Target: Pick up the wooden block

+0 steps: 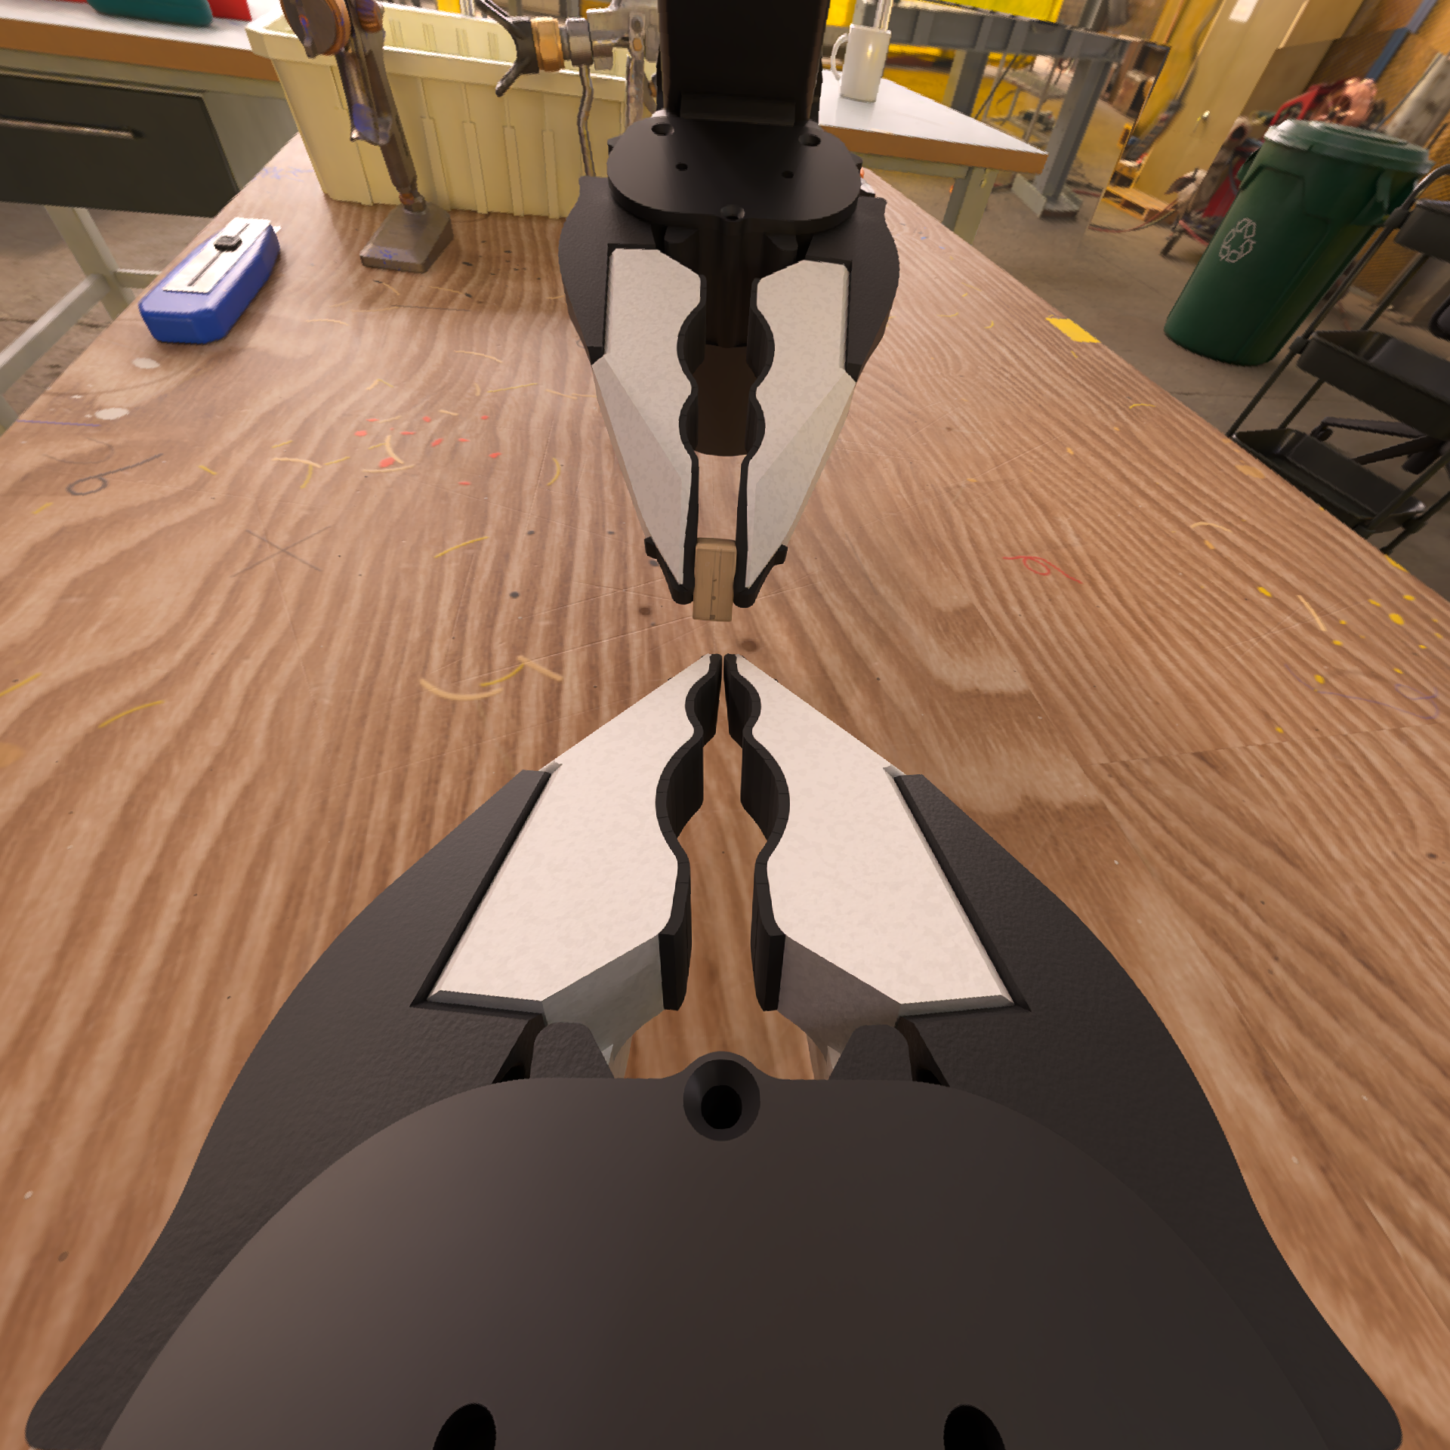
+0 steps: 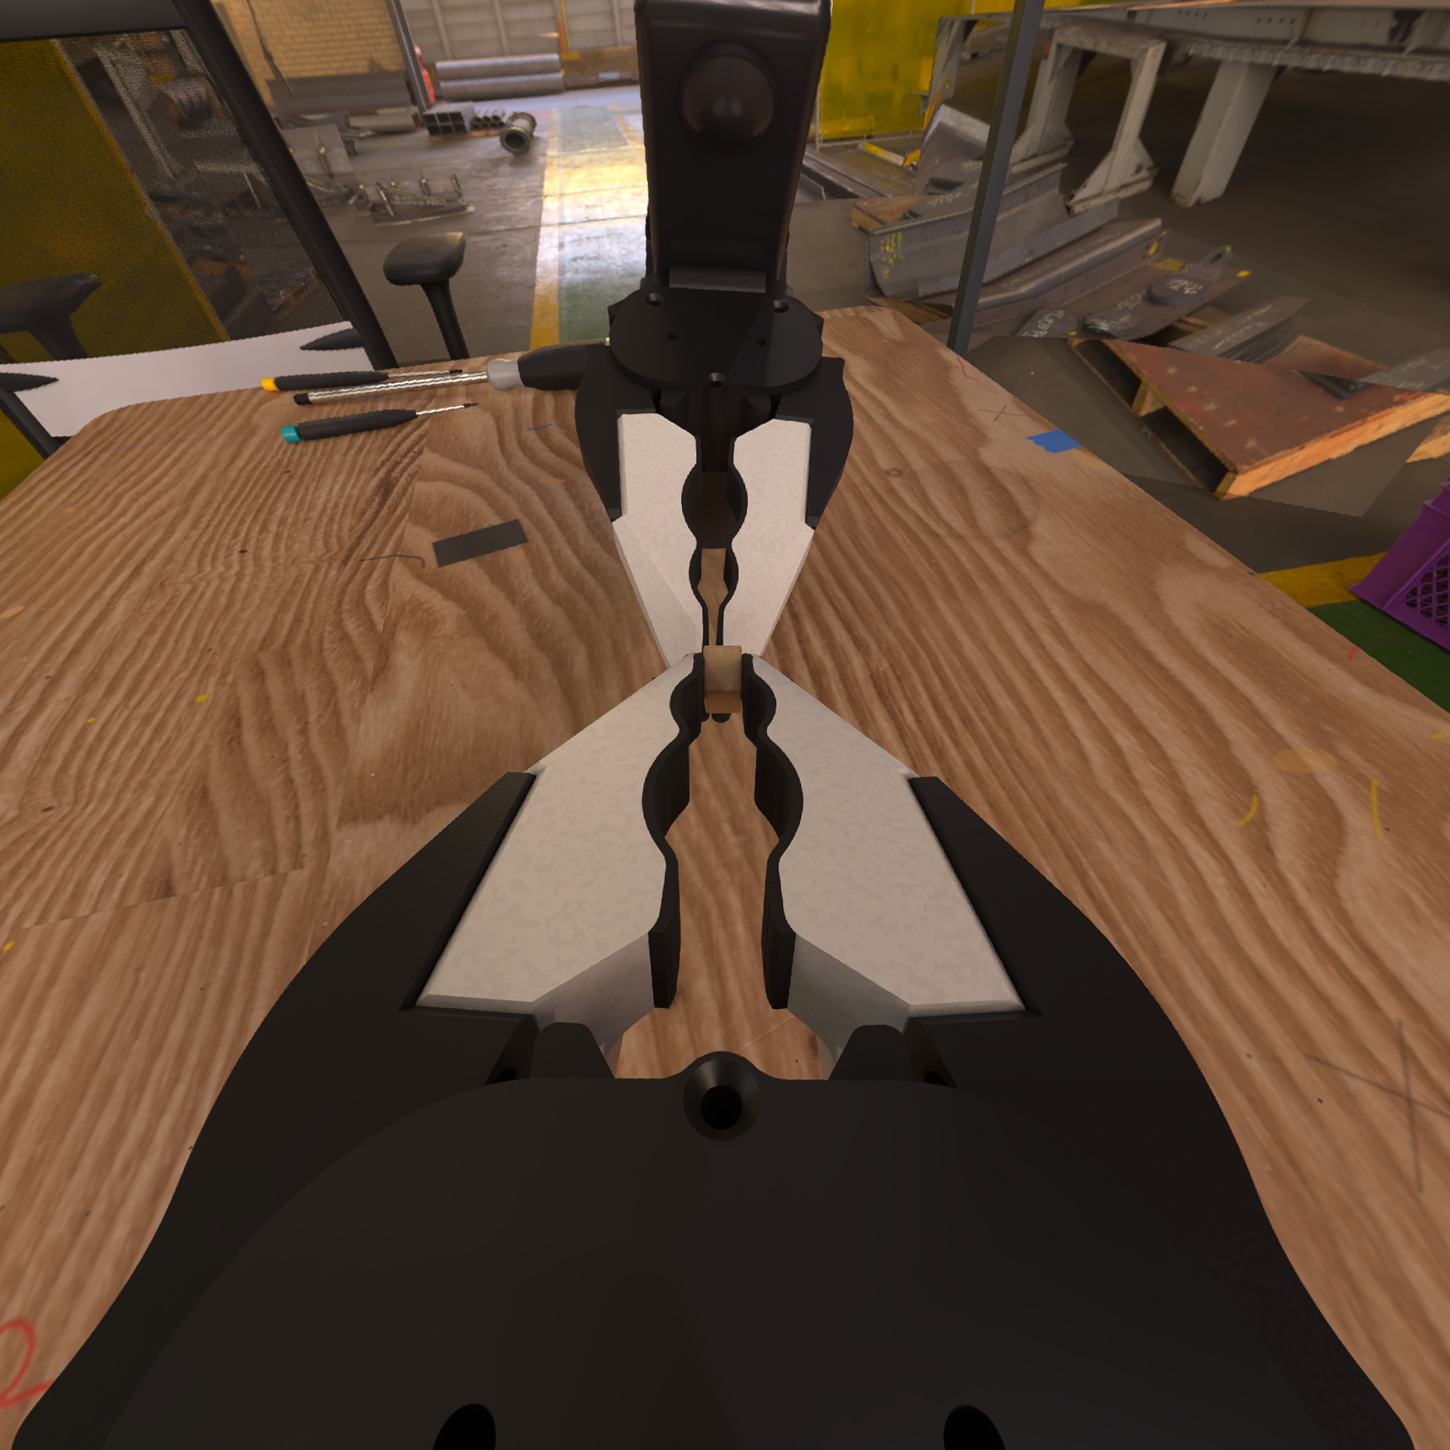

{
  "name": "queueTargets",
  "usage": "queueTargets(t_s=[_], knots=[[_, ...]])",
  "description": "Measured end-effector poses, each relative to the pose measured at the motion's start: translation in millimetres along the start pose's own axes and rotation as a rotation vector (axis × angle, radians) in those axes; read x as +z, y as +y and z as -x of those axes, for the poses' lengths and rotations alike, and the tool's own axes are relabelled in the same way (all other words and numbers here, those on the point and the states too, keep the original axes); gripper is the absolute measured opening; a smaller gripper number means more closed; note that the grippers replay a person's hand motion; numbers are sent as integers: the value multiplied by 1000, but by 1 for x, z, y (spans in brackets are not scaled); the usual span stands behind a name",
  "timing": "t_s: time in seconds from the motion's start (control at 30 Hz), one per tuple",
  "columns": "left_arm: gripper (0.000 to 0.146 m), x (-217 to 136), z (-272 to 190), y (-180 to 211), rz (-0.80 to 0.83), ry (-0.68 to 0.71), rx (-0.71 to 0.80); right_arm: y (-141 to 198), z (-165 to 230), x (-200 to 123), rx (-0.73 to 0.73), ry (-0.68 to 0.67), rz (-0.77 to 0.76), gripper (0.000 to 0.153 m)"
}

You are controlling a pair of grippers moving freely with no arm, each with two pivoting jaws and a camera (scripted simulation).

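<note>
A small light wooden block (image 2: 722,676) sits between the fingertips of my right gripper (image 2: 722,671), which is shut on it low over the wooden table (image 2: 1098,785). In the left wrist view the same block (image 1: 712,579) shows pinched at the tips of the right gripper (image 1: 712,584), which faces me. My left gripper (image 1: 720,663) is shut and empty, its tips a short way in front of the block. It also shows in the right wrist view (image 2: 715,637), just behind the block. I cannot tell whether the block touches the table.
A blue case (image 1: 210,282), a metal stand (image 1: 408,235) and a yellow bin (image 1: 439,110) stand at the far left of the table. A white mug (image 1: 863,63) stands on another table behind. Screwdrivers (image 2: 377,384) lie at the other end. A green trash bin (image 1: 1295,251) stands on the floor.
</note>
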State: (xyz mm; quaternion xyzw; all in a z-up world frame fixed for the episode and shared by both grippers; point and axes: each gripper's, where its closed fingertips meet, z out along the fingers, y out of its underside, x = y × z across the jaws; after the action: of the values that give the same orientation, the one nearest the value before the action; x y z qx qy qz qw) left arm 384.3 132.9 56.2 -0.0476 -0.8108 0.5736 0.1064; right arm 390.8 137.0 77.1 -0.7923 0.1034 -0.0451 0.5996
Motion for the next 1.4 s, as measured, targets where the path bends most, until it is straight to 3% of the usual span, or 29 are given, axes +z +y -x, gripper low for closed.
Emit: queueTargets(t_s=[0.6, 0.73, 0.9, 1.13, 1.4], knots=[[0, 2, 7, 0, 1, -31, -56, 2, -7, -1, 55, 12, 55, 9], [1, 4, -1, 0, 8, -4, -5, 3, 1, -5, 63, -62, 80, 9], [1, 3, 4, 0, 3, -26, -46, 3, -4, -3, 95, -26, 74, 9], [1, 4, 0, 0, 7, -27, 7, 4, 0, -4, 130, -76, 80, 9], [1, 4, 0, 1, 7, -15, 0, 3, 1, -4, 79, -48, 147, 9]])
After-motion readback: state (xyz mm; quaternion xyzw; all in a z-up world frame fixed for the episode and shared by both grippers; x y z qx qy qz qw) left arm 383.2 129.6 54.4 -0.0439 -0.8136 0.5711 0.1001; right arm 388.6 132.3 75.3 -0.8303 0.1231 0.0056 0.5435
